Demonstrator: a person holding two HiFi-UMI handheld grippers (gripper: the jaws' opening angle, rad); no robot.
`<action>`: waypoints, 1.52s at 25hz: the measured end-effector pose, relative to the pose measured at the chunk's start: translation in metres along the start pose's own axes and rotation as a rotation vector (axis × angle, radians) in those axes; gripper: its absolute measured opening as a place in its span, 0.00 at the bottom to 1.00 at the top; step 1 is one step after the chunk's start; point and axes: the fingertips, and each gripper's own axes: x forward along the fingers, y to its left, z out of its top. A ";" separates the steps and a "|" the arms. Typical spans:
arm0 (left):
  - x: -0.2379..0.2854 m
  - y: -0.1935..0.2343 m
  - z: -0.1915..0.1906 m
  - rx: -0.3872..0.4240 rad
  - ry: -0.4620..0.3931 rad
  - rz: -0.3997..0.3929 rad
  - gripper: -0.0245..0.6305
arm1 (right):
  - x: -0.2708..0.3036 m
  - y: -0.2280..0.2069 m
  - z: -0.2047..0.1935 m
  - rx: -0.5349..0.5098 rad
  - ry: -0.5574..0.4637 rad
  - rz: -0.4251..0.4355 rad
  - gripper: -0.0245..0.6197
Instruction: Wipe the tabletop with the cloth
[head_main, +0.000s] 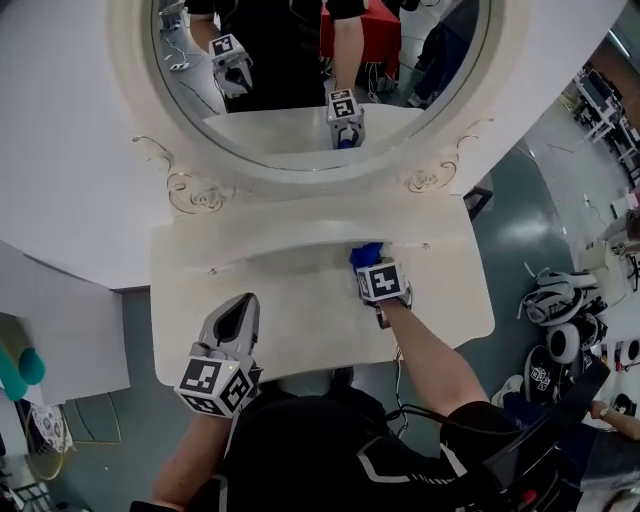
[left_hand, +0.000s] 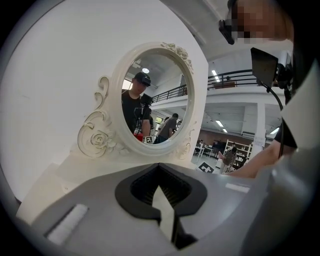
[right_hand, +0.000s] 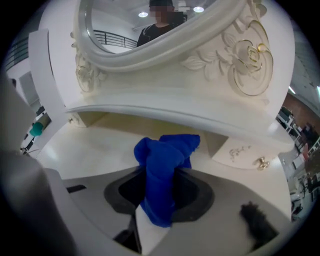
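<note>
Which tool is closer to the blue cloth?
Right. The right tool is clamped on the blue cloth; the left tool, shut and empty, is at the front edge of the tabletop, apart from it.

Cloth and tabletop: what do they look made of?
Cloth: soft fabric, possibly microfibre, matte blue; it bunches into loose folds. Tabletop: hard and smooth with a cream painted or lacquered finish and a faint sheen. Probably wood or board, but the core isn't visible.
</note>
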 end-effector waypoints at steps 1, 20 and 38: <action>0.001 -0.002 0.000 0.006 0.000 -0.012 0.05 | -0.004 0.002 -0.007 -0.004 0.015 0.002 0.25; 0.029 -0.046 0.001 0.013 0.013 -0.195 0.05 | -0.116 0.038 -0.166 0.178 0.067 0.078 0.25; 0.026 -0.046 0.005 0.041 0.001 -0.119 0.05 | -0.084 -0.017 -0.077 0.118 -0.036 0.080 0.25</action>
